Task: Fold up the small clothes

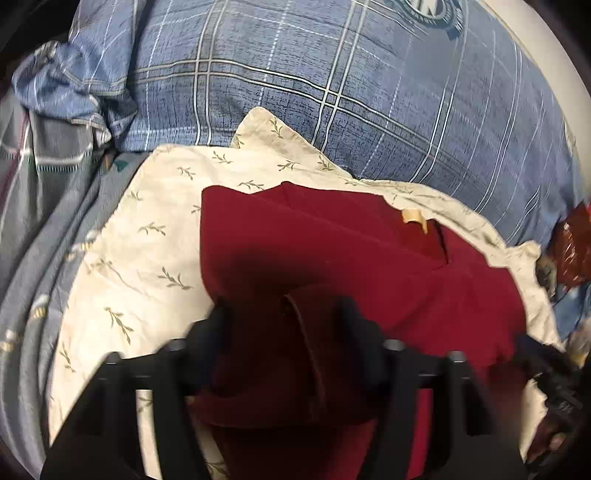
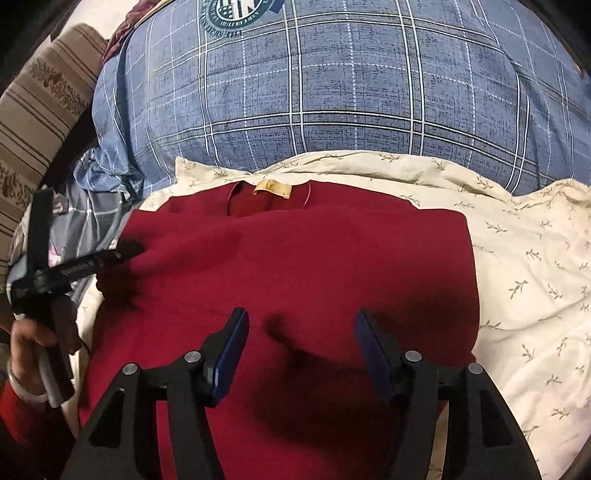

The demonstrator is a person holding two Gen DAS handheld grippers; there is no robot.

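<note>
Both black two-finger tongs are working over a dark red knitted garment (image 2: 295,266) that is lying spread on a cream sheet printed with small leaf sprigs (image 2: 528,266), itself resting on a blue plaid quilt (image 2: 332,92). The left tongs (image 1: 282,314) are straddling a raised fold of red cloth at the garment's left edge, but whether the fingers are clamping it cannot be told from either view. The right tongs (image 2: 301,328) are hovering with fingers spread wide, holding nothing, above the garment's near middle.

By the look of it, the folding is at an early step, with the left side being gathered to turn inward; the right edge is already lying straight. The next move is likely calling for carrying that fold rightward across the body while the right tongs are pinning the cloth flat.

At the far neckline a small tan sewn-in label (image 2: 272,189) is showing, its print too small to read. A round dark-green crest (image 2: 236,11) on the quilt is carrying ring lettering, upside down and not legible.
</note>
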